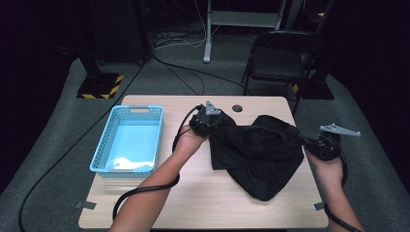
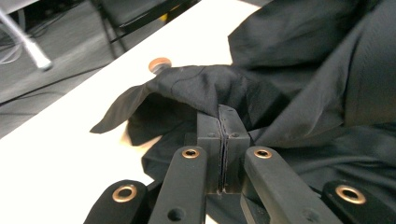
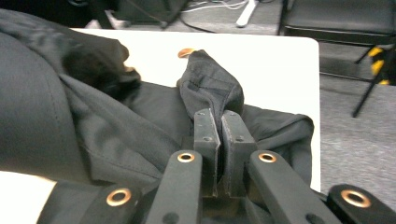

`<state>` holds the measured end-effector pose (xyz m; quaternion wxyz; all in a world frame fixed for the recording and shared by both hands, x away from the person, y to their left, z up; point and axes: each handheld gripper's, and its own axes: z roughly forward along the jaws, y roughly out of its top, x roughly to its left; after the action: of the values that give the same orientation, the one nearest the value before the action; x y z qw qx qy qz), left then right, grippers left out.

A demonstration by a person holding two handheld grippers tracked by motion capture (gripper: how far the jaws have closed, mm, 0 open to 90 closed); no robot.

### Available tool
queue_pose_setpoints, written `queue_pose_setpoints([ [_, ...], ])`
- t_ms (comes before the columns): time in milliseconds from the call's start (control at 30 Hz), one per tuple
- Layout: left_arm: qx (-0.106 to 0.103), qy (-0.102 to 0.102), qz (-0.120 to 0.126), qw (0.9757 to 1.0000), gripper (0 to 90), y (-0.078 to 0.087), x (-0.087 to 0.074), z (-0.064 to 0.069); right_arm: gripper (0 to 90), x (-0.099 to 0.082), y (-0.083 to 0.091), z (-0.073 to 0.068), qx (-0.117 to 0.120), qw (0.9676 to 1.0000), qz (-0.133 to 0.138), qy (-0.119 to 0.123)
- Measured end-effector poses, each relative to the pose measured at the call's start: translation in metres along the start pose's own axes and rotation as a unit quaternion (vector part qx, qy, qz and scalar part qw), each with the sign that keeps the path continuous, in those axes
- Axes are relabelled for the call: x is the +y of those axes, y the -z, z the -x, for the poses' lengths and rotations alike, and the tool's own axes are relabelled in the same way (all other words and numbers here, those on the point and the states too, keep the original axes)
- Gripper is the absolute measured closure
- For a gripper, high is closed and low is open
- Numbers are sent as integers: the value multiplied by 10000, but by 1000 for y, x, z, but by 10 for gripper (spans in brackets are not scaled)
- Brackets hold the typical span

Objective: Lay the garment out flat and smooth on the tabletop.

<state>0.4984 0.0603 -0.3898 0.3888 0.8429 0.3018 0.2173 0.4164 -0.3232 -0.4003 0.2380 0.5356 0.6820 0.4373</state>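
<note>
Crumpled black fabric garment (image 1: 258, 154) lies on the right half of the pale wooden tabletop (image 1: 203, 203), stretched between both tools. Left hand-held gripper (image 1: 209, 121) pinches its left edge; right hand-held gripper (image 1: 309, 143) clamps its right edge. Cloth matte, creased, seamed.

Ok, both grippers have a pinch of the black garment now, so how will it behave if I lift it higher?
Probably floppy: the black garment already sags in folds between the left gripper and the right gripper. It looks thin and light, so the weight should be easy. Each pinch holds only a small fold of cloth, so it might slip if tugged hard.
</note>
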Motion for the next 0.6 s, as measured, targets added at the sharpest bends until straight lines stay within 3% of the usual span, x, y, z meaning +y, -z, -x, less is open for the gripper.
queue_pose_setpoints([
  [133, 66, 120, -301, 9995, 887, -27, -11, -4, 864, -10, -37, 10, -259, 9989, -312, -250],
  [300, 65, 228, -632, 9977, 887, -58, -34, -5, 864, -37, -67, 19, -408, 9955, -688, -517],
  [400, 60, 365, -734, 9966, 887, -70, -45, -7, 863, -47, -76, 20, -483, 9944, -817, -455],
  [600, 57, 271, -1014, 9945, 887, -84, -61, -3, 862, -58, -90, 15, -643, 9913, -1142, -87],
])
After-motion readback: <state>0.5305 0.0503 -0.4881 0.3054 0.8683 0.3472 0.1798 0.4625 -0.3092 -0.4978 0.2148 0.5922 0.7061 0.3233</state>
